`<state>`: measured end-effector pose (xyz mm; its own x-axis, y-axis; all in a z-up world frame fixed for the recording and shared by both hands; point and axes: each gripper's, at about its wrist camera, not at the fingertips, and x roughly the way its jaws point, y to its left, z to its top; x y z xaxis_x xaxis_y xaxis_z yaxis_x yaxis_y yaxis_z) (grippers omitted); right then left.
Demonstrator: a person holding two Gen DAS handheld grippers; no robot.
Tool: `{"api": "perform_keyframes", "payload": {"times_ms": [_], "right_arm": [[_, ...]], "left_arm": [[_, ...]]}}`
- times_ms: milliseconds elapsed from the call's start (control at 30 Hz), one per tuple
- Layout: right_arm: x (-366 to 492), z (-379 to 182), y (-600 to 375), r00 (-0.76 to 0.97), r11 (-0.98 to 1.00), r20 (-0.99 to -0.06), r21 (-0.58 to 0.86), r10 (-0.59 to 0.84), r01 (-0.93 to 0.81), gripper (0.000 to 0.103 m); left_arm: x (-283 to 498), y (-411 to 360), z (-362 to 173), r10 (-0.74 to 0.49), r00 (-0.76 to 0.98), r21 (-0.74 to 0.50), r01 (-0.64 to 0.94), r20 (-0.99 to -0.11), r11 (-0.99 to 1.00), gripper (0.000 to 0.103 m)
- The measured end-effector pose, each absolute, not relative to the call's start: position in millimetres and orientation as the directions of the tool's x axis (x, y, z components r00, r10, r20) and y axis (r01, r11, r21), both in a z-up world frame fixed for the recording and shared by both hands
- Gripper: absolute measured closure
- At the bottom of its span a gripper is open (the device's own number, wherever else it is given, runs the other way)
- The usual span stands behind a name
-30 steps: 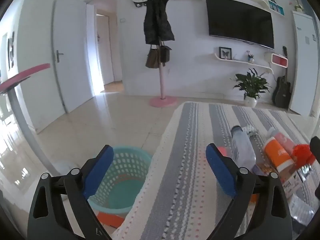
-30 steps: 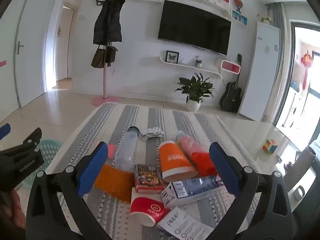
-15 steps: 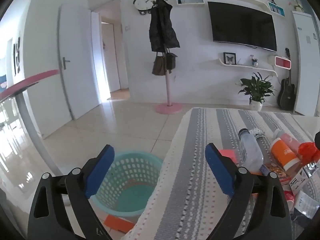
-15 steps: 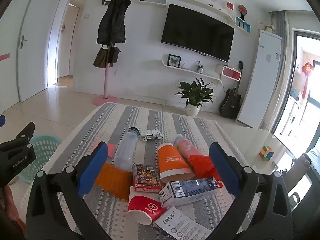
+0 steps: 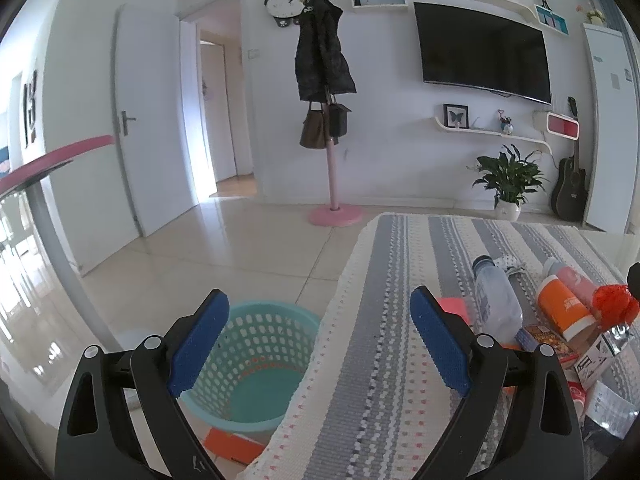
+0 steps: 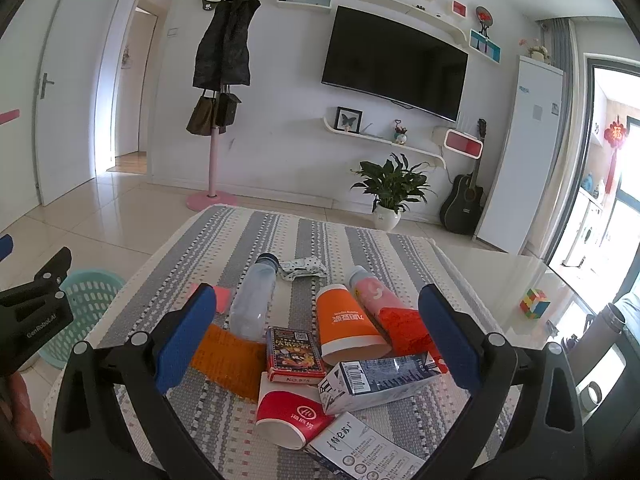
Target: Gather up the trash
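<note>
The task looks to be at its start. All the trash is on the counter (image 6: 224,240), and my two grippers hold nothing. My left gripper (image 5: 318,344) has its fingers wide apart, over the counter's edge and above the basket (image 5: 256,364). My right gripper (image 6: 314,338) also has wide fingers and hangs over the pile of trash.

In the pile I see a clear bottle (image 6: 254,300), an orange cup (image 6: 346,326), a red cup (image 6: 292,418), a small box (image 6: 294,354), a carton (image 6: 380,376) and an orange net (image 6: 228,354) just beside the bottle. The basket stands on the floor beside the counter. As far as I can see, it is empty, but the counter's edge hides part of it. An orange thing under the basket is cut off; I cannot tell what it is.
</note>
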<state>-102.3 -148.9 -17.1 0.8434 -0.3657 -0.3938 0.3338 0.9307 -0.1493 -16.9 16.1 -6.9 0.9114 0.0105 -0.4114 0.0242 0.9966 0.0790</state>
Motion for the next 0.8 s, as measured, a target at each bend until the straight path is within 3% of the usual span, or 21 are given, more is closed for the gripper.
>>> {"api": "perform_keyframes", "payload": {"times_ms": [800], "right_arm": [[-102.4, -17.6, -153.9, 0.844, 0.930, -0.392, -0.133, -0.366, 0.342, 0.006]], "left_arm": [[-14.7, 18.9, -9.2, 0.011, 0.909, 0.072, 0.021, -0.417, 0.997, 0.013]]}}
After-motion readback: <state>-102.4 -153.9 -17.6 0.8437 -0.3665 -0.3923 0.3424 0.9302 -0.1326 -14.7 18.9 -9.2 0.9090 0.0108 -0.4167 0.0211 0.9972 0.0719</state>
